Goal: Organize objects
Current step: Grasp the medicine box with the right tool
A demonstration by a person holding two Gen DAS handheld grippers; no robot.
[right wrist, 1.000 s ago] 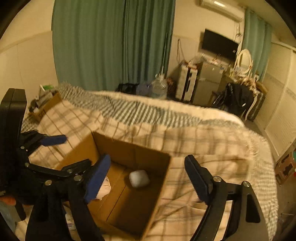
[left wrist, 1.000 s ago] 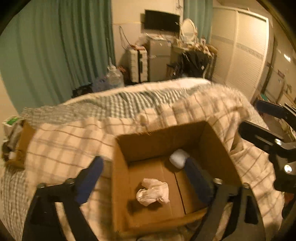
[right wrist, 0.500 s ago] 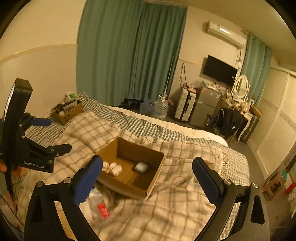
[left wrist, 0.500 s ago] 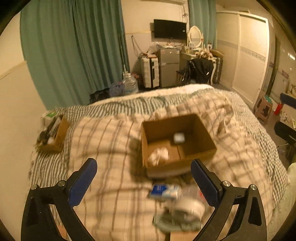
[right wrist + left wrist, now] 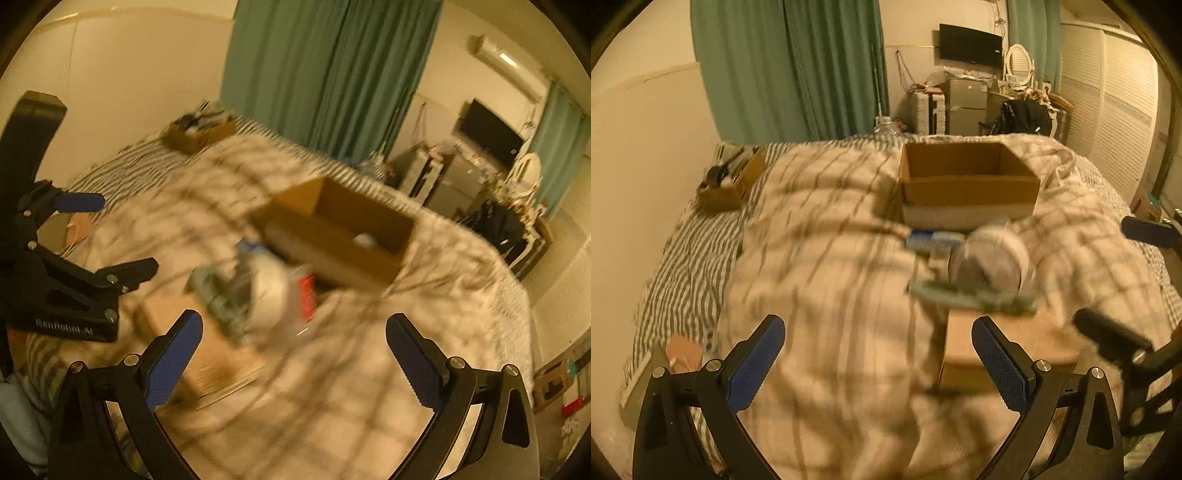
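An open cardboard box [image 5: 967, 177] stands on the plaid blanket; in the right wrist view [image 5: 332, 236] a small white object [image 5: 364, 240] lies inside it. In front of the box lies a blurred pile: a blue packet [image 5: 934, 240], a clear plastic bottle [image 5: 991, 258] with a red label [image 5: 306, 295] and a greenish item [image 5: 971, 297], partly on a flat cardboard piece [image 5: 1008, 343]. My left gripper [image 5: 879, 365] is open and empty, short of the pile. My right gripper [image 5: 291, 358] is open and empty, also short of it.
A small brown box of clutter [image 5: 729, 184] sits at the bed's far left by the wall. A striped sheet [image 5: 687, 258] edges the blanket. Green curtains, a TV, a fridge and wardrobe doors stand beyond the bed.
Both grippers have pulled back from the box and dropped lower. The pile in front of the box has come into view. Both views are motion blurred now.
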